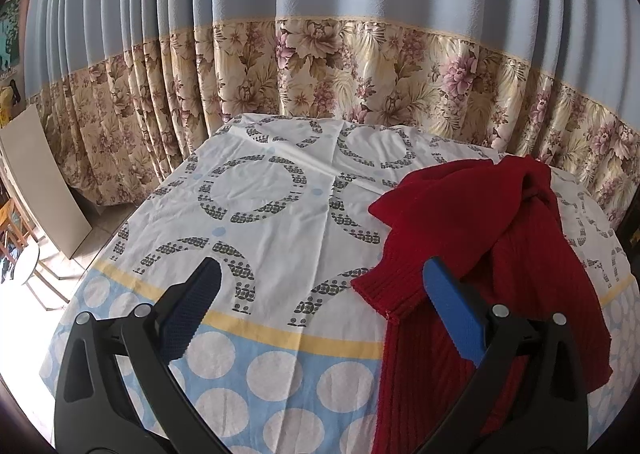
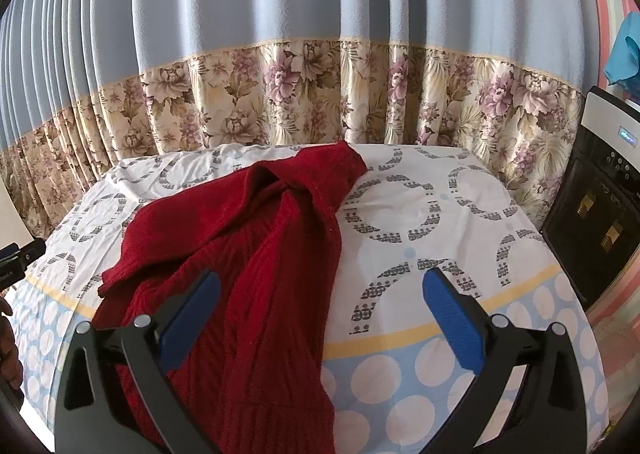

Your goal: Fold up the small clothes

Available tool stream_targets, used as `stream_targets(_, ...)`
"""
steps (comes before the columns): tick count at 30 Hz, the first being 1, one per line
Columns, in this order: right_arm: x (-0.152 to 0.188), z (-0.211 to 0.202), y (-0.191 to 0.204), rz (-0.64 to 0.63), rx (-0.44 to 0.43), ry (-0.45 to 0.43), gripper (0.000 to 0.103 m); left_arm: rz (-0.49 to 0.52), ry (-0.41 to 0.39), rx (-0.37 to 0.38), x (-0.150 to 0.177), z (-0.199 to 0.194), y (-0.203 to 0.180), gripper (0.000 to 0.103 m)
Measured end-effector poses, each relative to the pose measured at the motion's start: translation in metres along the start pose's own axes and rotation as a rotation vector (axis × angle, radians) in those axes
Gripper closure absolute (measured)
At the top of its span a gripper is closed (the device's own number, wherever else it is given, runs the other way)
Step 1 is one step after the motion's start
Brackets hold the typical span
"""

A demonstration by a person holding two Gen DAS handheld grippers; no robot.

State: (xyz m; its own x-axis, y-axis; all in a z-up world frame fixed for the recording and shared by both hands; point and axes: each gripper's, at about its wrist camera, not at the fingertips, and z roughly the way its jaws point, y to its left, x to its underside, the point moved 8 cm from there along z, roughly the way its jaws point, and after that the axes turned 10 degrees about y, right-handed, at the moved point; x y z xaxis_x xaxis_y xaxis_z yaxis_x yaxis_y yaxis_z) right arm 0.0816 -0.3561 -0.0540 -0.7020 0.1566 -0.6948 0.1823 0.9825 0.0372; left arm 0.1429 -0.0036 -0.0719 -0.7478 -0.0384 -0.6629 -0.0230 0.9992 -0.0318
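A dark red ribbed knit sweater (image 1: 472,222) lies crumpled on the table (image 1: 256,222), bunched and twisted at its far end, with a ribbed cuff toward the front. In the left wrist view it fills the right side, and my left gripper (image 1: 320,286) is open and empty above the table's front edge, its right finger (image 1: 452,306) over the sweater. In the right wrist view the sweater (image 2: 248,238) lies left of centre. My right gripper (image 2: 320,294) is open and empty, its left finger (image 2: 192,306) over the sweater.
The table wears a white cloth (image 2: 432,214) with grey rings and a blue dotted border. Blue and floral curtains (image 1: 320,66) hang close behind. A dark appliance (image 2: 592,206) stands at the right. A leaning board (image 1: 44,182) and stool stand at the left.
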Motion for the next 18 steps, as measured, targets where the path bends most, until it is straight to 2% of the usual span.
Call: stream_targets(18, -0.0025, -0.0021, -0.0086, 0.007, 0.010, -0.009, 0.002, 0.005, 0.003, 0.002, -0.0008, -0.0021, -0.0051, 0.003)
